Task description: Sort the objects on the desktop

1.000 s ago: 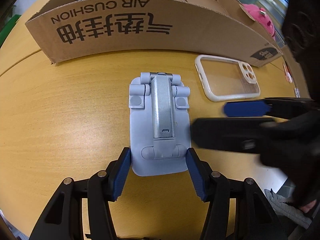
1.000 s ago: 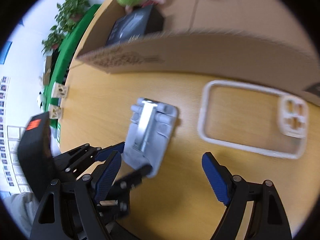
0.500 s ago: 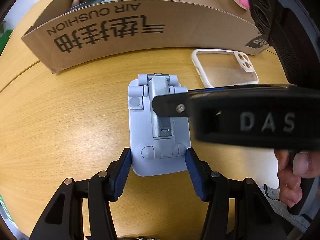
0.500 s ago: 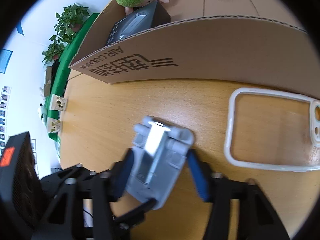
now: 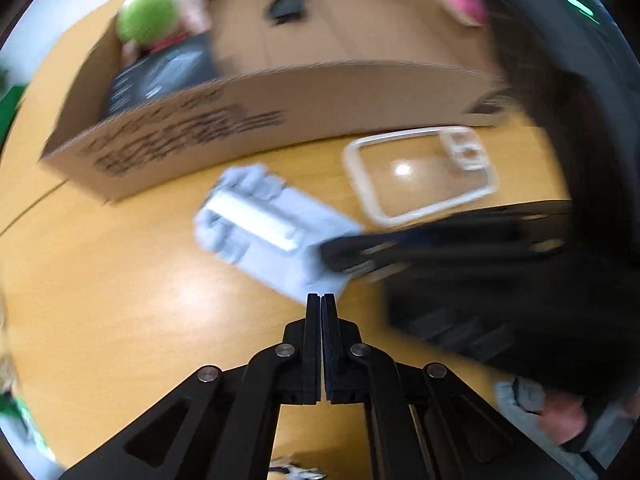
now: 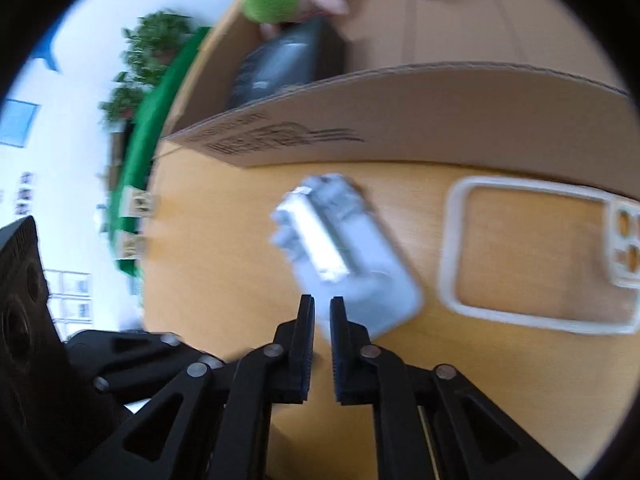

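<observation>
The left gripper (image 5: pixel 322 298) is seen fully closed, its two fingers pressed flat against each other with nothing between them; the near corner of the grey folding stand (image 5: pixel 264 224) lies just ahead of the tips and is not caught by them. The right gripper (image 6: pixel 322 308) has just been closing, and its jaws are now drawn nearly together, a narrow slit being left between the pads. The near edge of the stand (image 6: pixel 348 264) is seen directly at that slit, but because of the motion blur it cannot be told whether the edge is actually pinched. In the left wrist view the right gripper (image 5: pixel 340 254) is seen reaching in from the right, its tips set against the stand's near end.

The stand is laid on the wooden table (image 5: pixel 120 280), turned at a slant, its metal hinge bar facing up and its far end pointed toward the cardboard box (image 5: pixel 280 92). Beyond and to the right of both grippers' tips, a clear phone case (image 6: pixel 536 256) with a white rim is laid flat, near the stand but apart from it. The open box is set behind both objects; a green plush toy (image 5: pixel 148 24), a dark packet (image 5: pixel 164 76) and a small black item (image 5: pixel 286 0) are held inside it. A hand (image 5: pixel 560 412) is glimpsed at the lower right of the left view.
</observation>
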The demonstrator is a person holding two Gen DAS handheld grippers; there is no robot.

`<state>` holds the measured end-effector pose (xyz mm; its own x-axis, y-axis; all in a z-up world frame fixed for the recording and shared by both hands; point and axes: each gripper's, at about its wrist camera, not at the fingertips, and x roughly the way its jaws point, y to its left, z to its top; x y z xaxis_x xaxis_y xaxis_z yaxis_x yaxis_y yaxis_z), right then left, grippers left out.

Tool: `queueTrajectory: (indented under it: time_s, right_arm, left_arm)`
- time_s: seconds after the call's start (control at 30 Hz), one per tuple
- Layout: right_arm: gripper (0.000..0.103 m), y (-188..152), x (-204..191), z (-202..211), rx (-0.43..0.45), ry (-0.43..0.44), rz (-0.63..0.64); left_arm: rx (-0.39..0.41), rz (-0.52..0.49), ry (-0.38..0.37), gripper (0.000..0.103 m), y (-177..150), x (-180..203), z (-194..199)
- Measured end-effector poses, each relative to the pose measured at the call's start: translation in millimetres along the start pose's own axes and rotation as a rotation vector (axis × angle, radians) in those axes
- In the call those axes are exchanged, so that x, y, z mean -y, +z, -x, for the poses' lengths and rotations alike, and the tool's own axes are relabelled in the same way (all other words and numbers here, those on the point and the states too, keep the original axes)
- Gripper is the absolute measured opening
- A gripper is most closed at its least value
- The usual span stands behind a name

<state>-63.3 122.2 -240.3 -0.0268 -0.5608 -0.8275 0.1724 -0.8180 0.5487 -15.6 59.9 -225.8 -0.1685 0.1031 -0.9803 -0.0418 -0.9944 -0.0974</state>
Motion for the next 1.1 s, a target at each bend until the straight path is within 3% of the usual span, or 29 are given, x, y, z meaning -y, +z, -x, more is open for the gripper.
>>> queueTrajectory:
  time_s: [0.03, 0.07, 0.1, 0.13, 0.2, 0.33, 0.53, 0.63, 0.77, 0.8, 0.87, 1.1]
  right_arm:
    - [0.018, 1, 7, 4, 0.017, 0.004, -0.011]
    - [0.03, 1, 15, 9, 0.038, 0.027, -0.03]
    - [0.046, 1, 20, 13, 0.054, 0.042, -0.043]
    - [0.051, 1, 25, 16, 0.073, 0.049, -0.046]
    - [0.054, 0, 26, 17, 0.089, 0.034, -0.007]
    - [0.054, -6, 9, 8, 0.104, -0.027, 0.158]
    - [0.06, -33, -30, -13, 0.153, -0.249, 0.522]
    - [0.062, -37, -45, -26, 0.151, -0.312, 0.614]
    - [0.07, -37, -50, -43, 0.133, -0.378, 0.654]
    - [0.071, -38, -50, -45, 0.141, -0.393, 0.664]
    - [0.068, -36, -49, -44, 0.148, -0.384, 0.653]
    - [0.065, -34, -46, -42, 0.139, -0.377, 0.654]
  left_arm:
    - [-0.009, 0.034, -0.009, 0.004, -1, -6, -1]
    - [-0.009, 0.075, -0.028, 0.007, -3, -14, -1]
    - [-0.006, 0.127, -0.046, 0.022, -6, -24, -1]
    - [-0.003, 0.169, -0.059, 0.043, -7, -33, -1]
    - [0.02, 0.272, -0.09, 0.059, -9, -55, 1]
    - [0.038, 0.388, -0.163, 0.067, -2, -76, 0]
    - [-0.003, 0.425, -0.26, 0.068, 17, -93, -16]
    - [-0.057, 0.424, -0.24, 0.067, 25, -89, -26]
    - [-0.044, 0.432, -0.214, 0.07, 30, -85, -26]
    - [-0.043, 0.432, -0.212, 0.066, 31, -84, -26]
    - [-0.045, 0.427, -0.213, 0.06, 34, -83, -27]
    - [-0.034, 0.468, -0.199, 0.055, 41, -80, -28]
